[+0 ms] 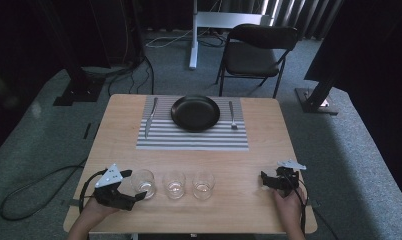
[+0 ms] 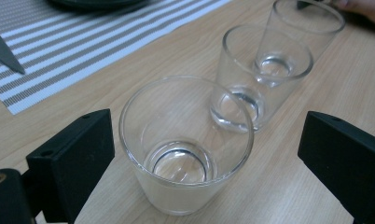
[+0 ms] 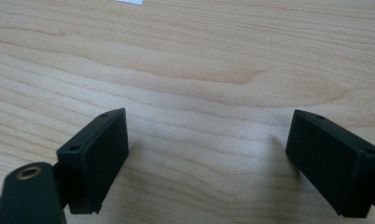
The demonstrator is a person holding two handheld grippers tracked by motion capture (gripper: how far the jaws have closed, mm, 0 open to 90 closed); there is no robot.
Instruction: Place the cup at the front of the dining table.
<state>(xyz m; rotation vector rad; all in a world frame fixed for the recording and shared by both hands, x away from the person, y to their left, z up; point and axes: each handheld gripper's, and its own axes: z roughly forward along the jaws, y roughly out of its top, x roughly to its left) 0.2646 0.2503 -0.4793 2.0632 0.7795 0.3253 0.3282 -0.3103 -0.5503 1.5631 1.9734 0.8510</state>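
The left claw (image 1: 134,186) sits at the near left of the wooden desk (image 1: 259,150), released, its two black jaws standing wide on either side of the nearest glass (image 2: 185,149). In the left gripper view that glass stands upright on the desk between the jaws, with a clear gap to the jaw on its right and a narrow one to the jaw on its left, so neither pad presses on it. It is an empty, clear tumbler, the leftmost of a row of three along the near edge of the desk. The middle glass (image 2: 262,77) stands just beside it and the far glass (image 2: 302,32) beyond that, each upright and a little apart from its neighbour. In the high view the row runs from left to right in front of the person, whose left hand (image 1: 96,210) holds the claw from below. The right claw (image 1: 267,179) rests at the near right of the desk, well apart from the glasses, with the right hand (image 1: 289,202) behind it. The right gripper view shows its jaws spread wide over bare wood, with nothing between them. Farther back lies a striped placemat (image 1: 191,137) bearing a black plate (image 1: 195,113), with a knife (image 1: 150,117) to its left and a fork (image 1: 232,115) to its right.
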